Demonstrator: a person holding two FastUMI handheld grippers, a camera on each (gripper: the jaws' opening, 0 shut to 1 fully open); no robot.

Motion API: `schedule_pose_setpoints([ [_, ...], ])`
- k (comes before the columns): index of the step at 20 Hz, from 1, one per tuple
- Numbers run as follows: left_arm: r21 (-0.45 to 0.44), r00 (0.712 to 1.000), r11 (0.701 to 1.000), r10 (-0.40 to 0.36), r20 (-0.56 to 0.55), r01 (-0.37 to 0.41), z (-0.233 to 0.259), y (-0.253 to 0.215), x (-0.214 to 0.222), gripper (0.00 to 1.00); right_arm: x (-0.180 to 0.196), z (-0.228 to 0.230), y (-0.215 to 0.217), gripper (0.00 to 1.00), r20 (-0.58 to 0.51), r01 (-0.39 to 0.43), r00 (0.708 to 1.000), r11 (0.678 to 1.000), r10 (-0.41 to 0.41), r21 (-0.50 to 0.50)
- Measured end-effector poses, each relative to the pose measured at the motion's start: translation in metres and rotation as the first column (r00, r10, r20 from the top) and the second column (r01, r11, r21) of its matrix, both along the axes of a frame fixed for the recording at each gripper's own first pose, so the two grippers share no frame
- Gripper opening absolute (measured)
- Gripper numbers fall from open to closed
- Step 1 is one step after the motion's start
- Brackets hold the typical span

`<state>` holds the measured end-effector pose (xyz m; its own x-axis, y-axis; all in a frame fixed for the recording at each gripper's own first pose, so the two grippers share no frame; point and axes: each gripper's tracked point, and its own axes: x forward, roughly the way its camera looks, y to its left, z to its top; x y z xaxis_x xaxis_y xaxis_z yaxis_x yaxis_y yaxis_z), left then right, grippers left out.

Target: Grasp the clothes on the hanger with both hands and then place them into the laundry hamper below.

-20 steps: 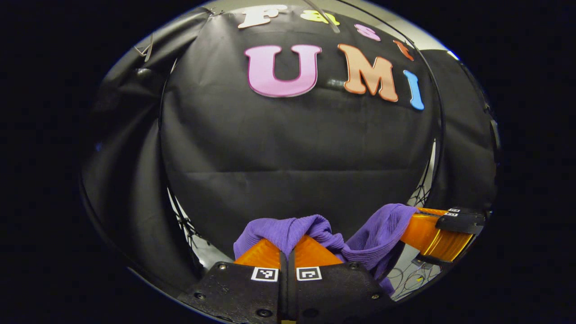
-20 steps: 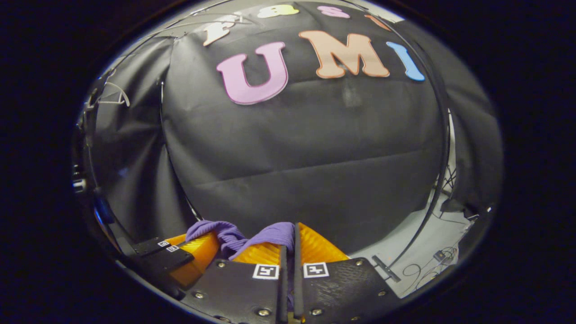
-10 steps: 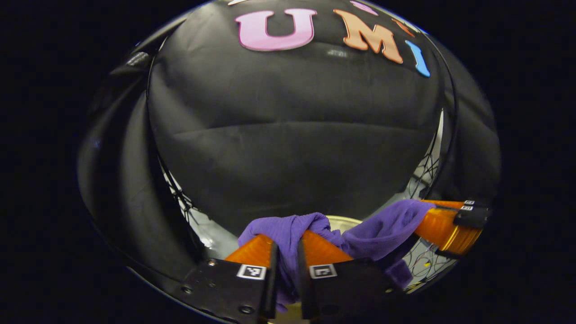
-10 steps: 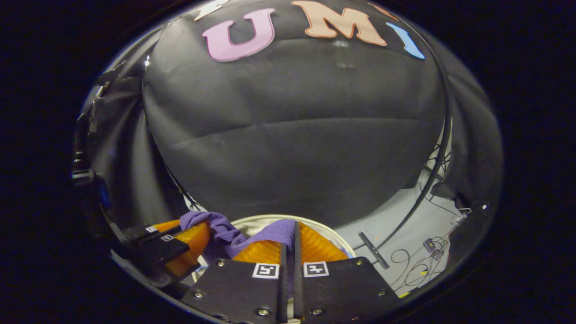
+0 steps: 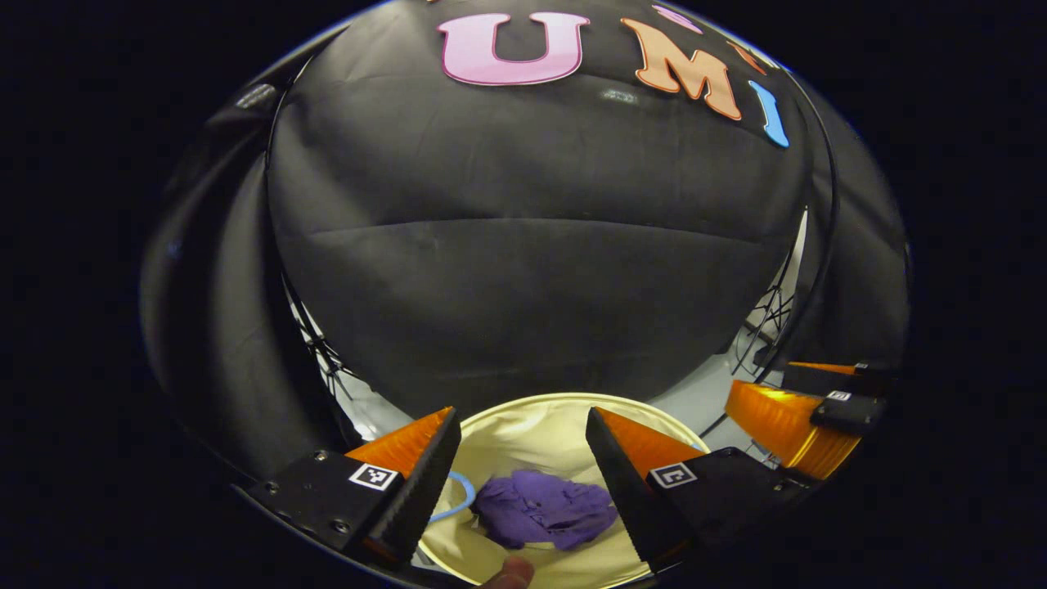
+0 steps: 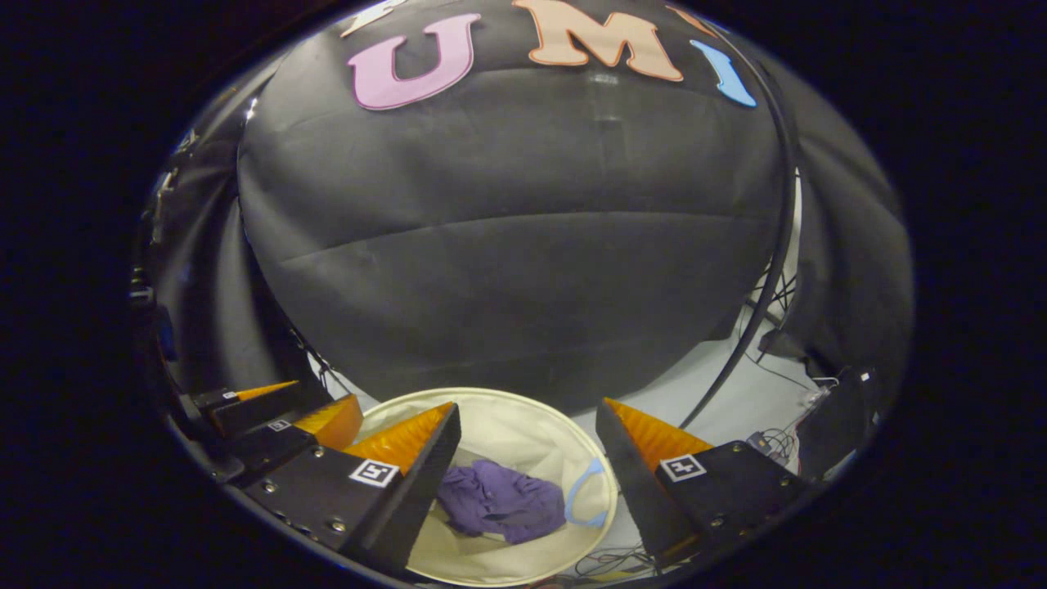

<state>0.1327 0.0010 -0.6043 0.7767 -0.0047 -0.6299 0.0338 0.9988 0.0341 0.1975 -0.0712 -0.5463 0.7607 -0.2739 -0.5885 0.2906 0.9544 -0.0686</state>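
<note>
- The black booth wall [image 5: 532, 270] takes up everything from 9 o'clock over the top to 3 o'clock in both of my views, with grey floor [image 6: 736, 401] and loose cables [image 6: 777, 446] showing below it toward 4 o'clock in the right gripper view.
- The laundry hamper [image 5: 523, 413] sits at 6 o'clock, directly under both tools: a round, cream-coloured tub with a pale blue loop handle [image 6: 582, 497] on its rim (in the right gripper view its rim shows as well [image 6: 491, 401]).
- My left tool [image 5: 517, 474] is spread wide apart and grips nothing; the hamper's mouth shows between its fingers. In the right gripper view it sits at 8 o'clock [image 6: 274, 417].
- My right tool [image 6: 527, 474] is likewise wide apart and empty above the hamper; in the left gripper view it sits at 4 o'clock [image 5: 797, 409].
- The purple clothes [image 5: 544, 511] lie crumpled on the hamper's bottom, touching neither tool [image 6: 501, 501].
- A fingertip [image 5: 509, 573] pokes in at 6 o'clock in the left gripper view.
</note>
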Motion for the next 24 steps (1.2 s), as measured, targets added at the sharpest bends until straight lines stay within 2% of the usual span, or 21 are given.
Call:
schedule_pose_setpoints([
  [3,0.02,1.0,1.0,-0.006,0.03,0.006,0.022,0.004,0.002,0.98,0.002,0.023,0.007,1.0,0.039,-0.007,0.999,1.0,0.007,-0.01],
  [4,0.014,0.999,1.0,-0.005,0.049,0.004,0.029,0.005,0.002,0.97,0.001,0.029,0.009,0.96,0.047,-0.007,0.999,1.0,0.008,-0.021],
  [5,0.007,0.998,1.0,-0.004,0.064,0.004,0.039,0.004,0.001,0.97,0.0,0.037,0.012,0.96,0.055,-0.012,0.998,1.0,0.013,-0.027],
  [6,0.004,0.997,1.0,-0.009,0.08,0.009,0.049,0.001,0.0,0.96,0.0,0.044,0.017,1.0,0.066,-0.018,0.998,0.999,0.02,-0.03],
  [13,0.013,0.982,1.0,0.004,0.189,-0.007,0.125,0.003,-0.006,0.96,-0.01,0.112,0.039,1.0,0.171,-0.028,0.985,0.999,0.032,-0.026],
  [15,-0.004,0.976,1.0,-0.014,0.218,0.015,0.15,-0.005,-0.008,0.96,-0.014,0.136,0.046,1.0,0.2,-0.043,0.978,0.998,0.049,-0.034],
  [19,-0.007,0.959,0.998,-0.051,0.28,0.055,0.205,-0.012,-0.024,0.96,-0.035,0.187,0.054,1.0,0.244,-0.051,0.967,0.995,0.07,-0.085],
  [23,0.004,0.952,1.0,-0.024,0.305,0.024,0.254,-0.001,-0.036,0.99,-0.062,0.245,0.06,1.0,0.309,-0.028,0.949,0.996,0.053,-0.086],
  [24,0.005,0.948,1.0,-0.026,0.318,0.025,0.27,0.002,-0.042,0.98,-0.069,0.258,0.062,1.0,0.322,-0.024,0.945,0.996,0.051,-0.087],
])
